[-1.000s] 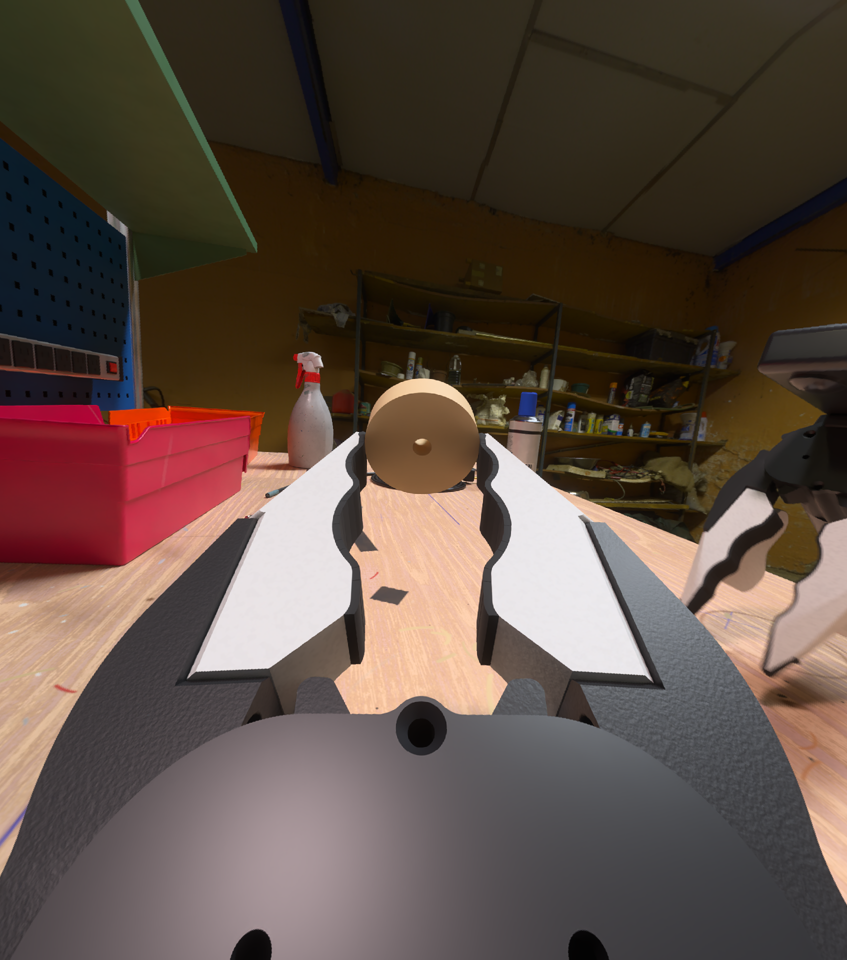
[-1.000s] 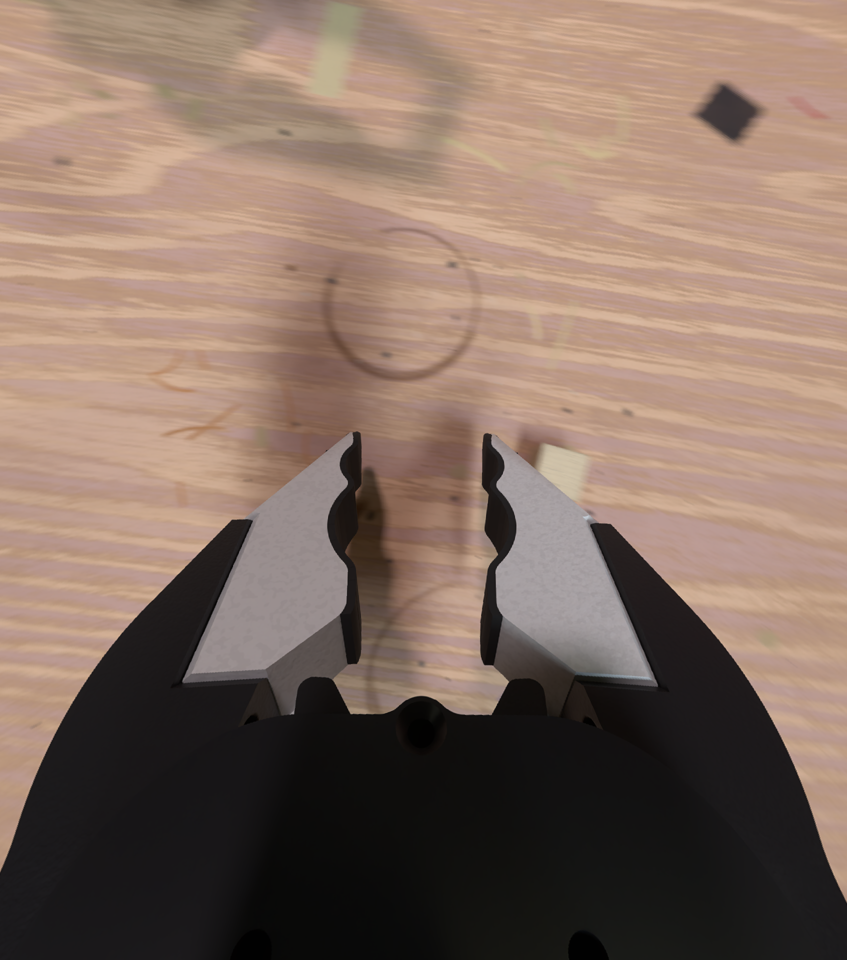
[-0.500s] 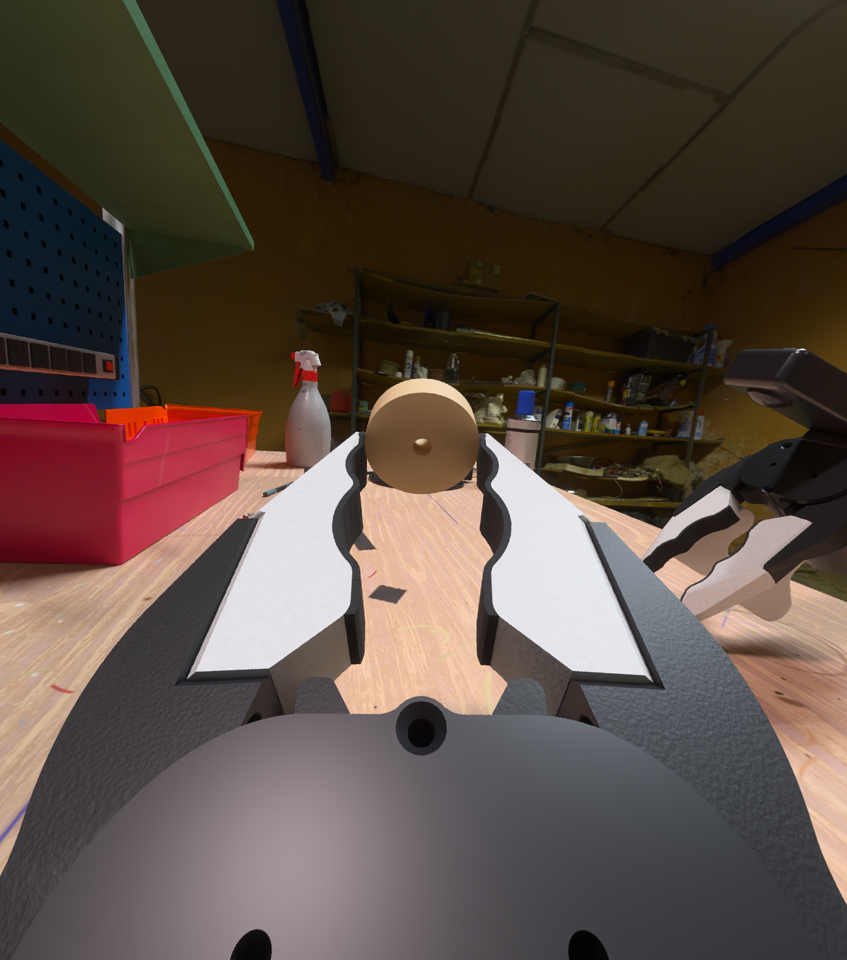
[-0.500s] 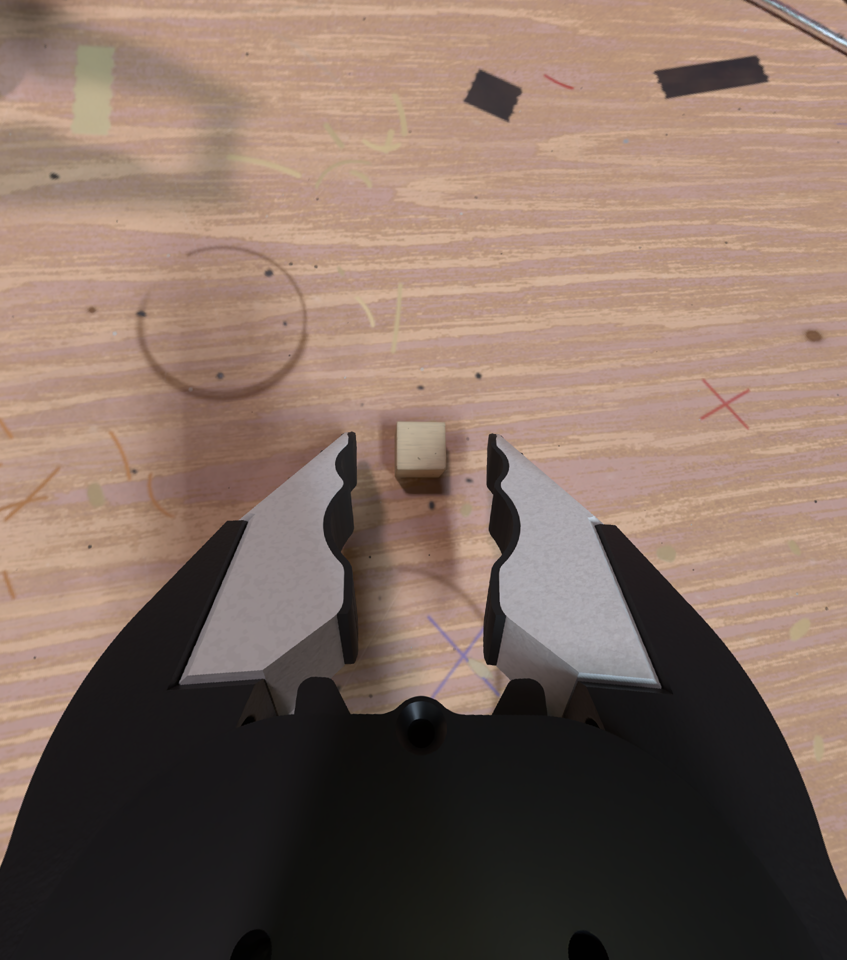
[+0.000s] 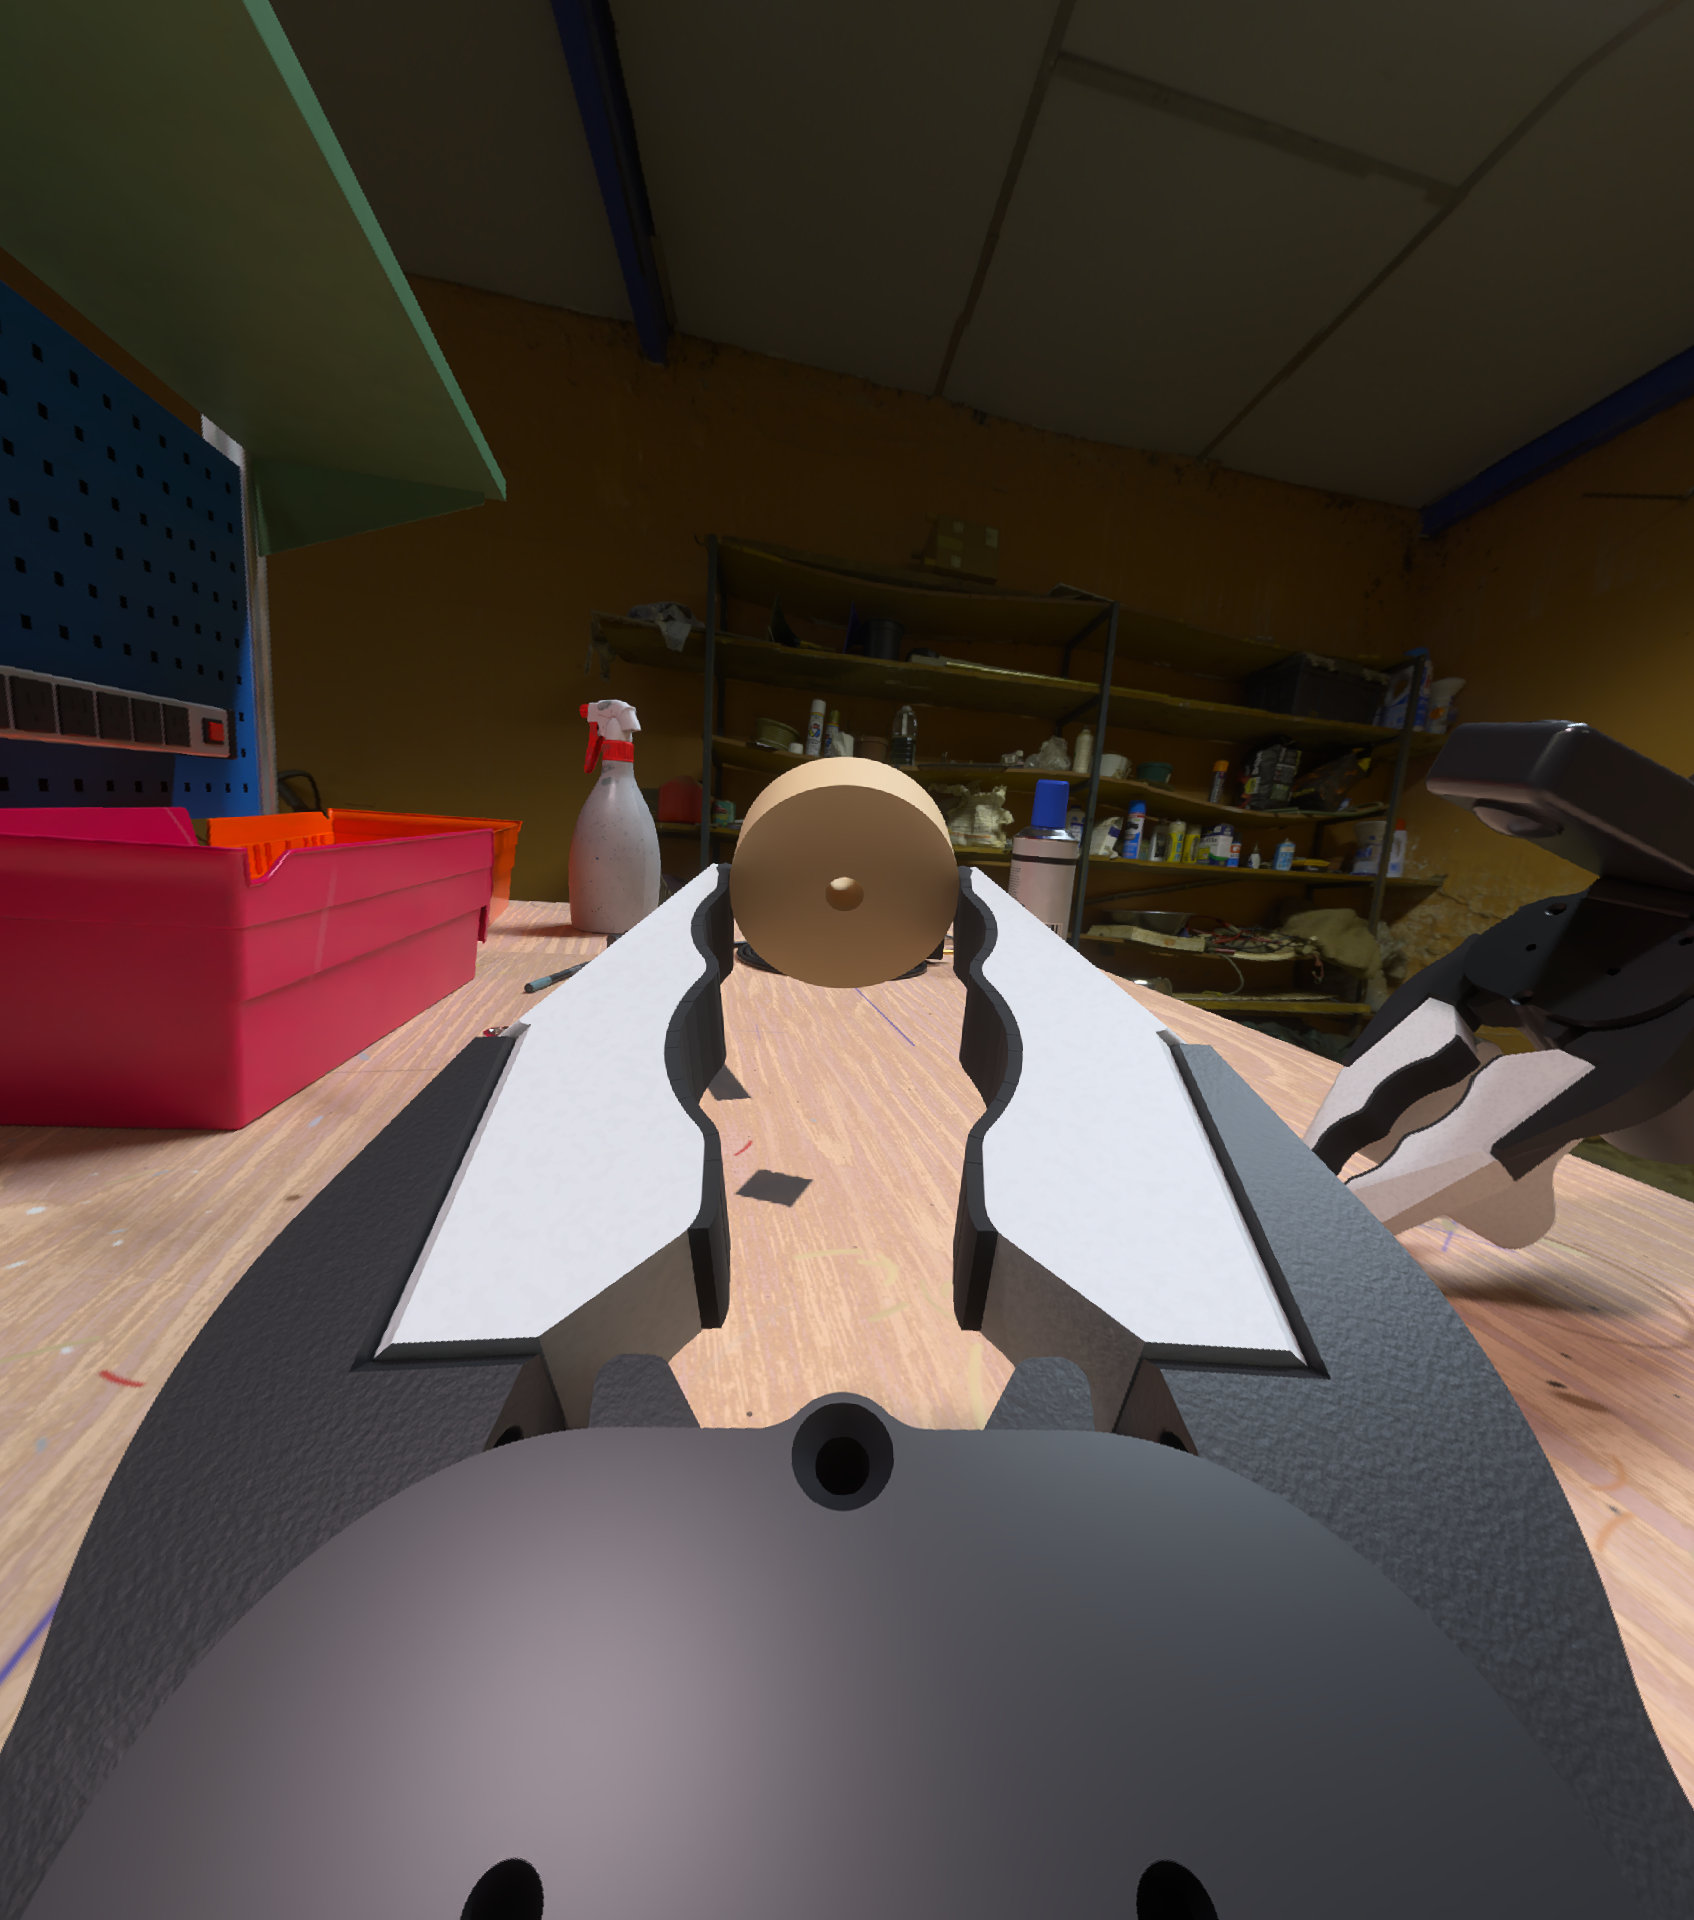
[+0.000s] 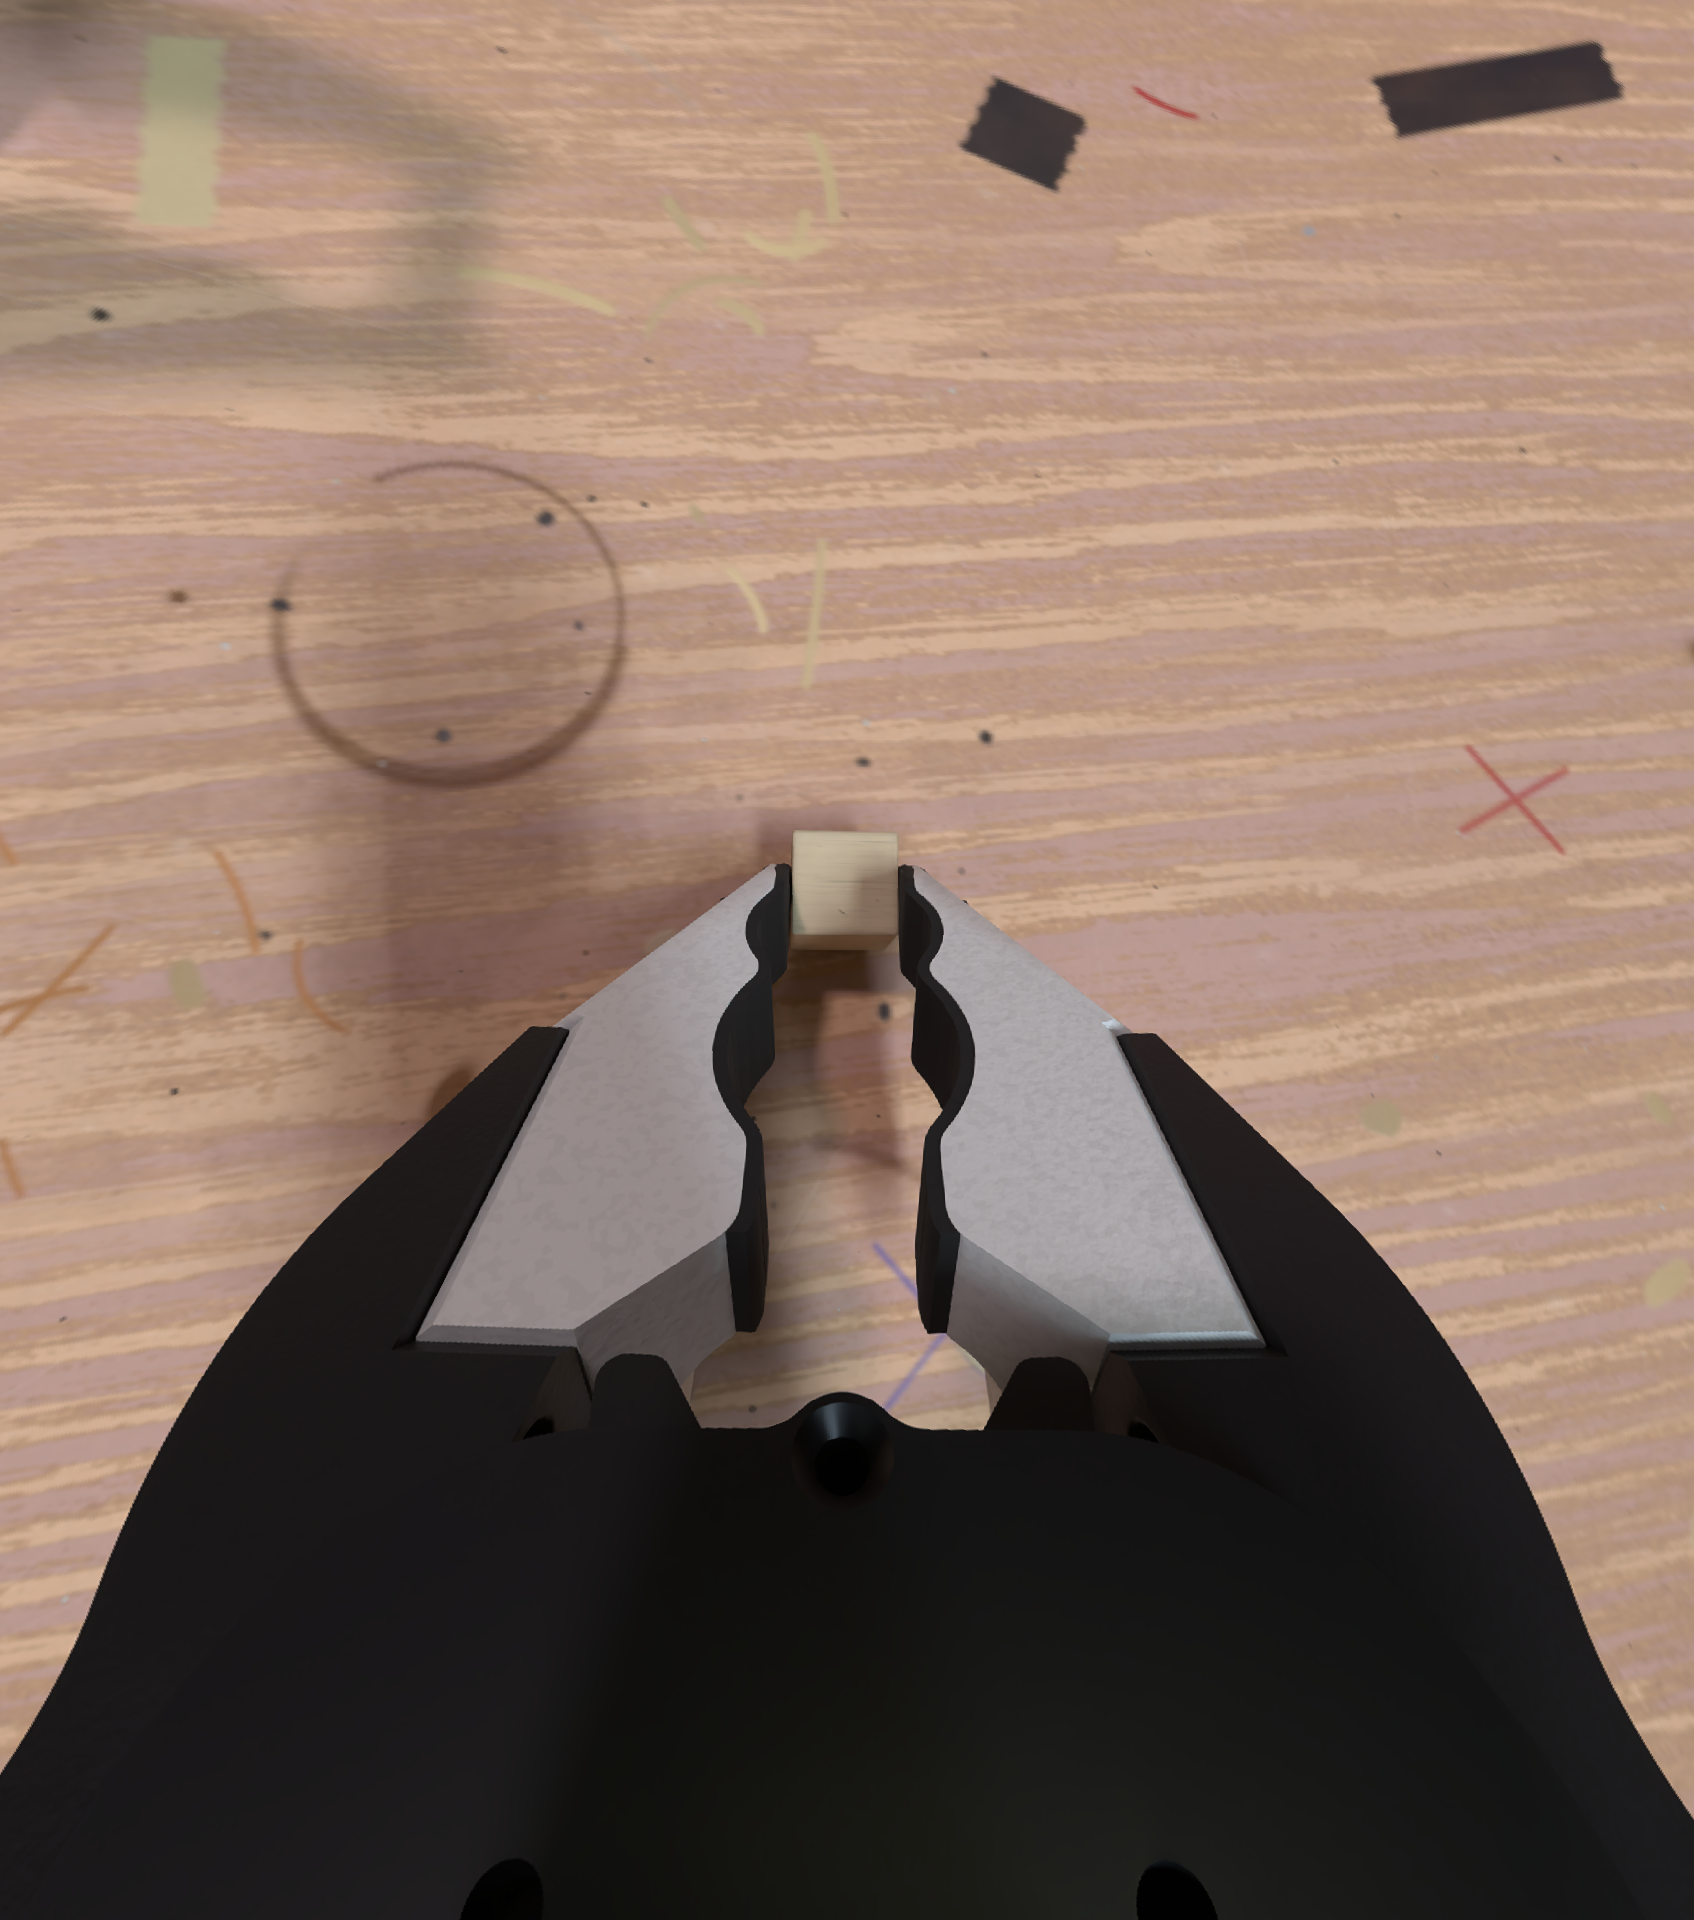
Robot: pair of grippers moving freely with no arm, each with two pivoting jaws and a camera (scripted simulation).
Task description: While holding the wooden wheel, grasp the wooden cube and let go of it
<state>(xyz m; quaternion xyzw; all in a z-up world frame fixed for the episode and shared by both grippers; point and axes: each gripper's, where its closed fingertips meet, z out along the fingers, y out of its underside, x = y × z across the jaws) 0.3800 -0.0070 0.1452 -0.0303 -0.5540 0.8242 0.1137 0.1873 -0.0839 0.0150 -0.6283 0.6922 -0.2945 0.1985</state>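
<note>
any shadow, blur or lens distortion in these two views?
Left wrist view: wide-angle stretch bows the left gripper body; wheel sharp and evenly lit; soft shadow under the right gripper on the table. Right wrist view: sharp throughout; broad dim shadow top left, another below the cube.

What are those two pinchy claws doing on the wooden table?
The left gripper is pinching a round wooden wheel between its fingertips and holding it up above the workbench. The right gripper points down at the bench and has closed its tips on a little wooden cube, one fingertip on each side. So both claws have something in them right now. The cube has not been let go yet.
</note>
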